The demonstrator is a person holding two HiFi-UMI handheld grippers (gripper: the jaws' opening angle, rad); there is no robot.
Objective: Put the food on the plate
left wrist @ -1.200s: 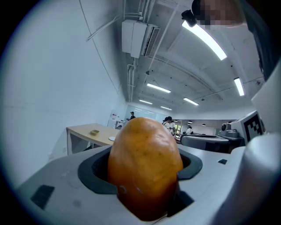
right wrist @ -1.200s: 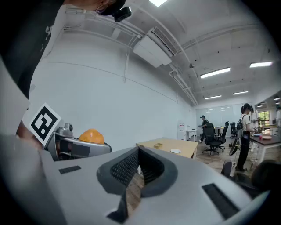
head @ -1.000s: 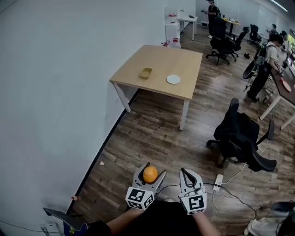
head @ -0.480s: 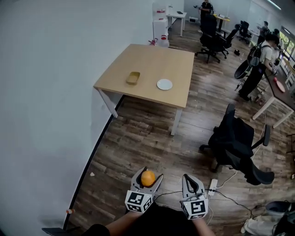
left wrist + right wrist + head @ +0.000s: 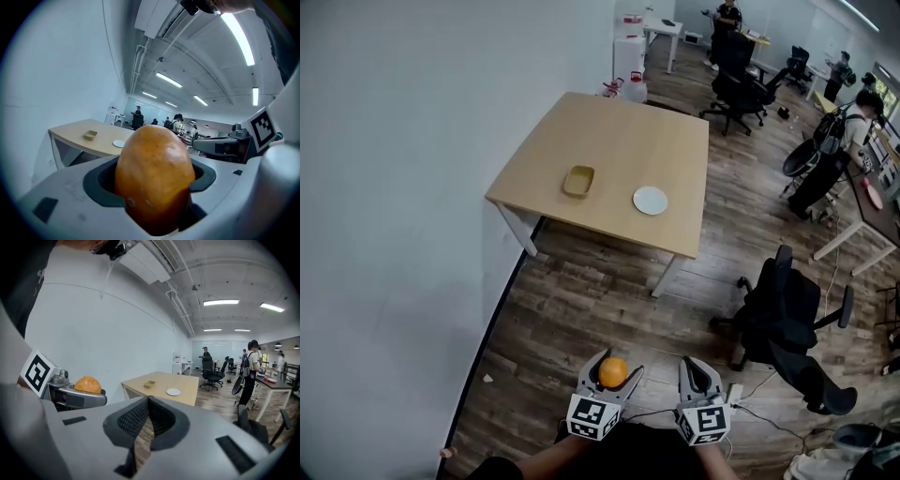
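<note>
Orange and smooth-skinned, the fruit [image 5: 154, 178] is clamped between the jaws of the left hand-held gripper [image 5: 615, 367], held low over the wood floor [image 5: 581, 300]. Just beside it, the right hand-held gripper [image 5: 697, 367] has its jaws drawn together with nothing between them. Well ahead, against the white wall, the pale wooden tabletop [image 5: 609, 131] carries a small white plate [image 5: 650, 200] and, near its left, a tan tray [image 5: 578, 180]. A black office chair [image 5: 783, 314] stands off to the right.
</note>
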